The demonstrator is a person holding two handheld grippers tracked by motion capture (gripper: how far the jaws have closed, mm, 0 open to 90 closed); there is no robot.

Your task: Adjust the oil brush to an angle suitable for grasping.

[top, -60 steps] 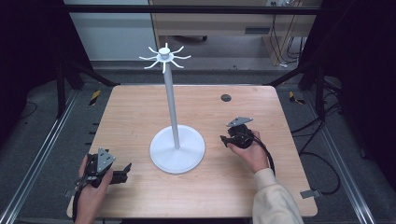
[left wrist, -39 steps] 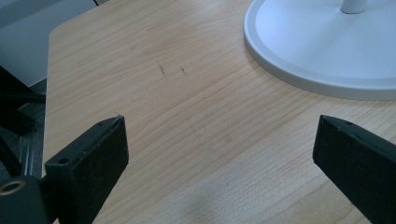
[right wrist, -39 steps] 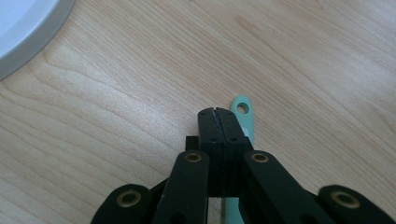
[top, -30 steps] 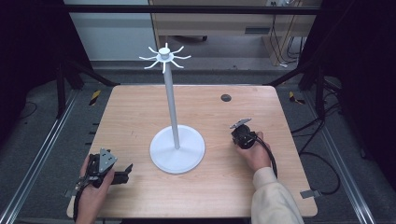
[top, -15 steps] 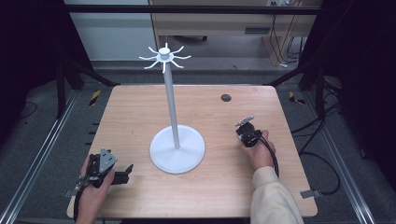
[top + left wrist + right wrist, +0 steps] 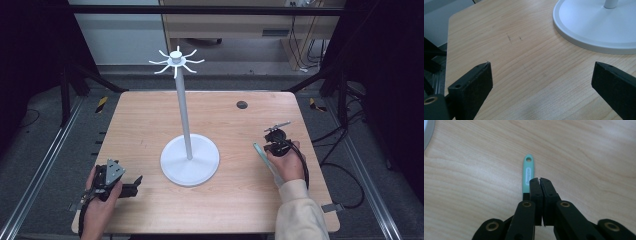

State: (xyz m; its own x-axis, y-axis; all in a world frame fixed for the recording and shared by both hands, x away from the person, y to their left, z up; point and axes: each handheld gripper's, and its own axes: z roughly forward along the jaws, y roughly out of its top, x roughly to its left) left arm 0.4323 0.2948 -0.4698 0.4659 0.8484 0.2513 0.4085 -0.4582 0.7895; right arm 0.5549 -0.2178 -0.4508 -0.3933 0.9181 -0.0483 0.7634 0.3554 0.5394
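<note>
A white stand with a round base (image 6: 190, 160) and a ring of hooks (image 6: 176, 60) on a tall pole rises mid-table. Right of it a person's hand holds my right gripper (image 6: 274, 147) pointing down at the table, jaws shut together with nothing between the tips (image 6: 540, 180). A mint-green utensil handle (image 6: 527, 173) with a hanging hole lies just left of those jaws; its long shaft (image 6: 265, 162) runs back under the hand. Whether the gripper touches it I cannot tell. At the near left my left gripper (image 6: 134, 185) rests low, jaws wide open (image 6: 541, 82) over bare wood, facing the base (image 6: 594, 32).
The wooden table (image 6: 150, 125) has a small dark round grommet (image 6: 242, 105) at the back right. Metal frame rails run along both sides, with cables on the floor at the right. The stand's base edge (image 6: 427, 130) sits at the top left of the right gripper view.
The right hand has drifted rightward and a little up, away from the stand. The mint-green utensil now shows beside that hand. The left hand has stayed put.
</note>
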